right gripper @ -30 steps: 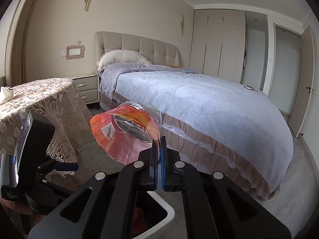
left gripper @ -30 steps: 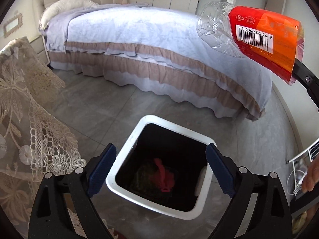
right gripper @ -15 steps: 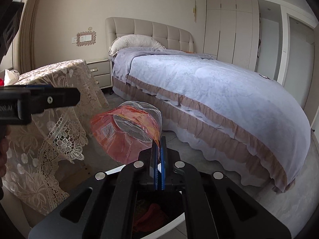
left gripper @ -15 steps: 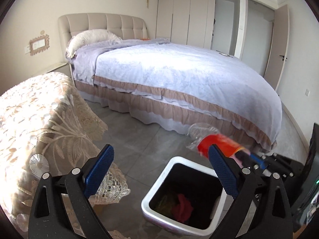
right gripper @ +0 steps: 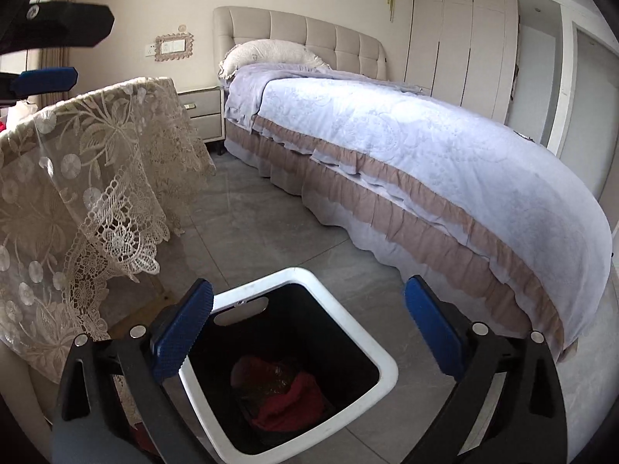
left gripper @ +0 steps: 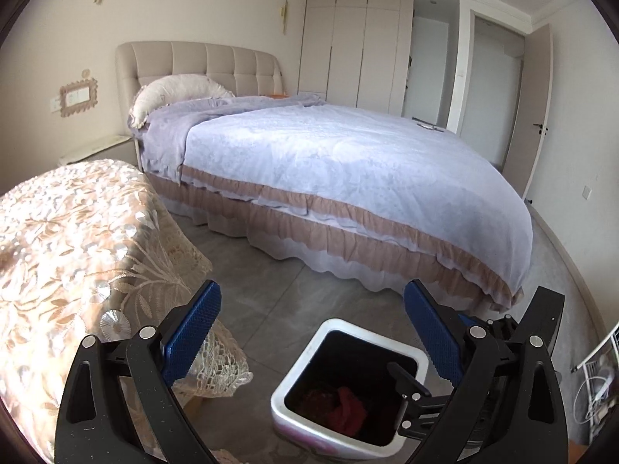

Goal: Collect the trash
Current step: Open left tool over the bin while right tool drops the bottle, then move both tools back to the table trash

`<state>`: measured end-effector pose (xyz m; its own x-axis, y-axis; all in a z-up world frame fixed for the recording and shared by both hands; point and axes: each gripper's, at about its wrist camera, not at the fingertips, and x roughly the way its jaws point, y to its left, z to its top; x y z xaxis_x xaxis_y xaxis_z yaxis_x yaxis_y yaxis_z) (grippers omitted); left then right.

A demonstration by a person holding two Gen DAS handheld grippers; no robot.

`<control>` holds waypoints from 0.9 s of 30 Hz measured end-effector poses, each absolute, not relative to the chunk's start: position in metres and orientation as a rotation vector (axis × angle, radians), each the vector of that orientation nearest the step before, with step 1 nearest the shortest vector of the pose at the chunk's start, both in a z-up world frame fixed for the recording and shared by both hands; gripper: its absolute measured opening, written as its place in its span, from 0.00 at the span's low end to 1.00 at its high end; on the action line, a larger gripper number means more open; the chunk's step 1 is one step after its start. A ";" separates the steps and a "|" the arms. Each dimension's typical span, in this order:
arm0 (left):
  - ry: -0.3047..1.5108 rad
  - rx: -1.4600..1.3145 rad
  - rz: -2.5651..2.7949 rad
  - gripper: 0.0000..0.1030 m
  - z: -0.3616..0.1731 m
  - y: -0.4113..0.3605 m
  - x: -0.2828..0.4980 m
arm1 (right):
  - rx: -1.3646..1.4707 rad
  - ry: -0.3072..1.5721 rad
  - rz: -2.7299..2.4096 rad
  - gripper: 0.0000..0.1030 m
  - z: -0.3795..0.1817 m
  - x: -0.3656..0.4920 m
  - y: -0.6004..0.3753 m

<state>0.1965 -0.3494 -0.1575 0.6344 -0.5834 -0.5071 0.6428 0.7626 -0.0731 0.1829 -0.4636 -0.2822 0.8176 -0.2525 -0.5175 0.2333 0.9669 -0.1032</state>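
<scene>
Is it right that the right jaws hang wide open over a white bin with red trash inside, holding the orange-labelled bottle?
Not quite. The right gripper holds nothing; its jaws have just been opening, empty, above the white bin with red trash, per the right wrist view.

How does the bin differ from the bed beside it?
The bin is small, white-rimmed and dark inside, with red trash at the bottom; the bed is large, covered in pale lilac with a tan frill. The bin is hard-sided, the bed draped in cloth. Both stand on the grey floor.
</scene>
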 end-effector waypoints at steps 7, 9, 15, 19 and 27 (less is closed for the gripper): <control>0.423 0.096 -0.645 0.92 -0.113 -0.311 0.181 | -0.073 0.333 -0.226 0.96 -0.205 0.166 -0.447; 0.387 0.090 -0.598 0.93 -0.101 -0.291 0.176 | -0.083 0.274 -0.195 0.96 -0.183 0.164 -0.437; 0.328 0.073 -0.399 0.95 -0.077 -0.216 0.168 | -0.114 0.148 -0.057 0.96 -0.137 0.165 -0.393; 0.320 0.046 -0.241 0.95 -0.066 -0.155 0.161 | -0.124 0.108 0.062 0.96 -0.118 0.171 -0.356; 0.313 0.023 0.045 0.95 -0.060 -0.038 0.143 | -0.166 0.065 0.262 0.96 -0.098 0.174 -0.270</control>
